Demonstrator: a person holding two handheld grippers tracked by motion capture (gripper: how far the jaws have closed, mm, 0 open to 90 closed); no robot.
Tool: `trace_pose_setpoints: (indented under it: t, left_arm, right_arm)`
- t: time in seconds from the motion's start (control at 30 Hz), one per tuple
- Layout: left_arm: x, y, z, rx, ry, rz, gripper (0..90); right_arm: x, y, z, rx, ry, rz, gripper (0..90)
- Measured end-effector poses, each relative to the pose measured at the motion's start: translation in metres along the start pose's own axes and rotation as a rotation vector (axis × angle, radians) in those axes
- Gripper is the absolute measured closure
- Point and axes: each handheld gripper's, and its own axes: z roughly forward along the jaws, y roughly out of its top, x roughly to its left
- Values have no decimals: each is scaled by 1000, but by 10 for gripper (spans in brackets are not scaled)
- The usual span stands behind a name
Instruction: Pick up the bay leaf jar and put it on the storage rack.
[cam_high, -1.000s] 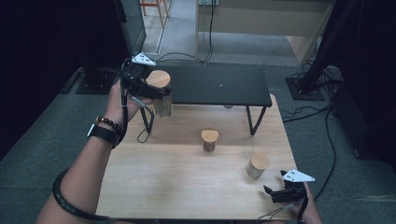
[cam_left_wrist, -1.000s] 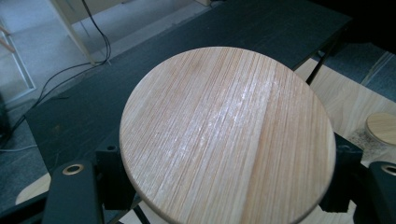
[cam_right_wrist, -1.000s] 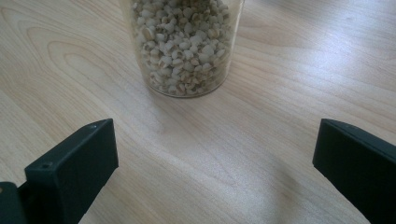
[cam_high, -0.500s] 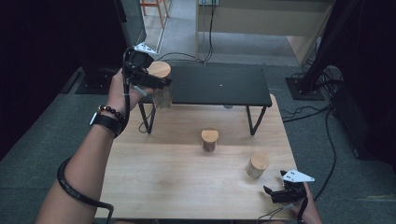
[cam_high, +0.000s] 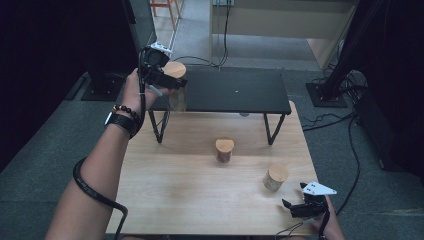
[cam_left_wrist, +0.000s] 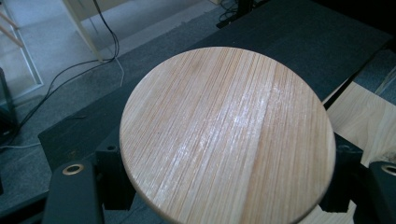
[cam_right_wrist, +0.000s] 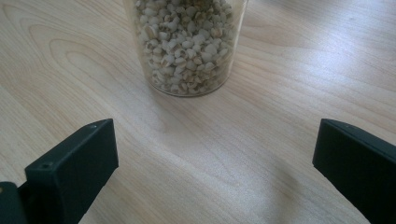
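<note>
Held: clear jar (cam_high: 176, 92) with wooden lid (cam_left_wrist: 224, 135), clamped in left gripper (cam_high: 162, 80) jaws above black shelf (cam_high: 235, 90) | Handling: rigid, smooth, judged slippery and breakable; best gripped on the wall below the lid | Right gripper (cam_high: 300, 207): jaws wide, nothing held, on table (cam_high: 190, 200).

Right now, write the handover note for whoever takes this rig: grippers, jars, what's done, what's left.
Left gripper: shut on the held jar, a clear jar with a wooden lid, lifted over the left end of the black shelf.
Right gripper: open, holding nothing, low at the near right corner of the wooden table, facing the grain jar.
Middle jar stands in front of the shelf.
Done: one jar raised to the shelf.
Left: probably set it down there, then the two on the table.
</note>
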Motion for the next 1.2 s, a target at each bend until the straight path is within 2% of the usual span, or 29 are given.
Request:
trace_pose_setpoints:
  t: [0.37, 0.5, 0.63, 0.73, 0.8, 0.97, 1.2]
  left_arm:
    - [4, 13, 11, 2, 4, 8, 253]
    - [7, 18, 18, 11, 6, 3, 253]
    - [9, 24, 26, 27, 8, 18, 253]
    - [13, 27, 32, 29, 15, 2, 253]
    - [18, 26, 34, 22, 11, -17, 253]
    - [20, 27, 35, 22, 30, -17, 253]
    - [21, 17, 35, -13, 40, -35, 251]
  right_arm:
    - [-1, 0, 0, 0, 5, -1, 0]
    - [-1, 0, 0, -1, 6, -1, 0]
    - [1, 0, 0, 0, -2, -6, 0]
    - [1, 0, 0, -1, -1, -4, 0]
    - [1, 0, 0, -2, 1, -5, 0]
    - [1, 0, 0, -1, 0, -4, 0]
    - [0, 0, 0, 0, 5, -5, 0]
